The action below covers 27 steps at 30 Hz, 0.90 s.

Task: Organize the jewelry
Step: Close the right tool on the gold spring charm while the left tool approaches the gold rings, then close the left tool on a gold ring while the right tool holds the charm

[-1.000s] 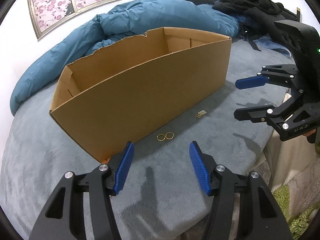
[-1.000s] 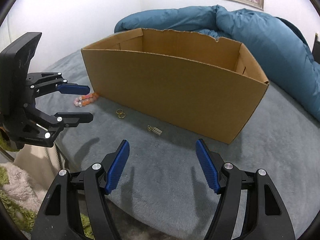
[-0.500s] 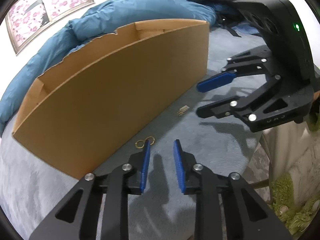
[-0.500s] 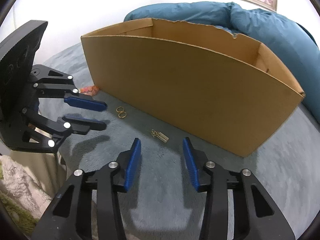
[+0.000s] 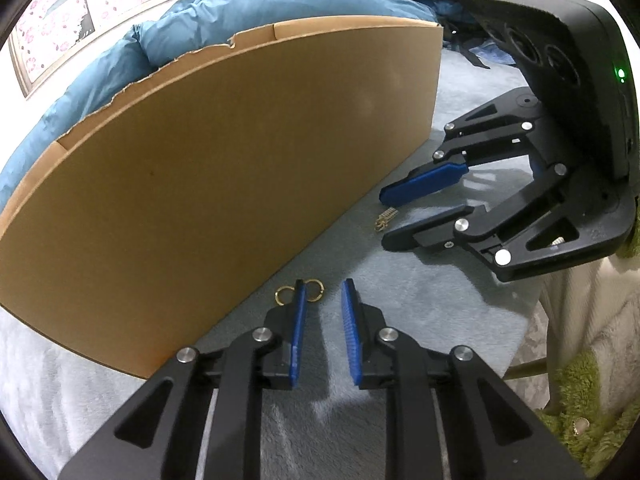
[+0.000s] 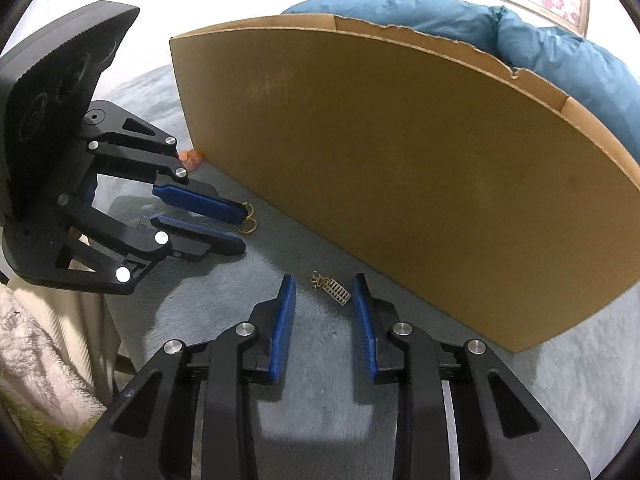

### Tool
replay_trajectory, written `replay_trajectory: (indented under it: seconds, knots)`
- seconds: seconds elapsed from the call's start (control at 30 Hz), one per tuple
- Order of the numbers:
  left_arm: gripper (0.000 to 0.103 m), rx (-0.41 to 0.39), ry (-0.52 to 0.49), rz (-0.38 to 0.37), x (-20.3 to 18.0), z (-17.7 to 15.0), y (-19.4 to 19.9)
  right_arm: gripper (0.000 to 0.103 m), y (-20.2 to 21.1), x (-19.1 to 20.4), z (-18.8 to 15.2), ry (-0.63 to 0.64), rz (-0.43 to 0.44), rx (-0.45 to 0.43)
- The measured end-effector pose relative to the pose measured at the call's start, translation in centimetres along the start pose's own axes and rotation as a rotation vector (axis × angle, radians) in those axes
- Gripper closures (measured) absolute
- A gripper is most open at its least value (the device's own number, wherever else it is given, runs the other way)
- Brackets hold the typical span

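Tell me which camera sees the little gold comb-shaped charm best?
The right wrist view: the gold comb-shaped charm lies close and sharp, just beyond the right hand-held gripper. In the left wrist view it is small and far away, beside the cardboard box.

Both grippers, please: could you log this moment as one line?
left gripper: closing, nothing gripped, at gold rings | right gripper: closing, nothing gripped, at gold ladder earring | cardboard box: behind both

Left gripper (image 5: pixel 323 294), right gripper (image 6: pixel 323 291): black linkages, blue ribbed pads, silver screws.
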<state>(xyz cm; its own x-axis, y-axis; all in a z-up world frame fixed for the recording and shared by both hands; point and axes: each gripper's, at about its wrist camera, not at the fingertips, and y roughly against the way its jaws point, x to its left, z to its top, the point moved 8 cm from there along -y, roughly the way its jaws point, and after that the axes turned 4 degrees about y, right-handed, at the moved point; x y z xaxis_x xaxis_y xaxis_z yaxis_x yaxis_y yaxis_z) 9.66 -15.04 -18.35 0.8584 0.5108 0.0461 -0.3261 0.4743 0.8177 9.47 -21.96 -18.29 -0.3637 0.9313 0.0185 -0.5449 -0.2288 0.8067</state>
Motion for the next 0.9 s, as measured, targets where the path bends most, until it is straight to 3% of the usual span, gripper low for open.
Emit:
replay_trajectory:
  seconds: [0.23, 0.37, 0.9]
  knots:
    - [0.086, -0.002, 0.008, -0.007, 0.0, 0.0, -0.1, 0.084, -0.4, -0.3, -0.5, -0.015, 0.024, 0.020]
    - [0.086, -0.003, 0.007, -0.008, 0.1, 0.0, -0.2, 0.098, -0.6, -0.8, -0.6, -0.022, 0.034, 0.034]
    - [0.086, -0.004, 0.004, -0.004, 0.1, -0.1, 0.0, 0.103, 1.5, -1.1, -2.8, -0.058, -0.005, 0.063]
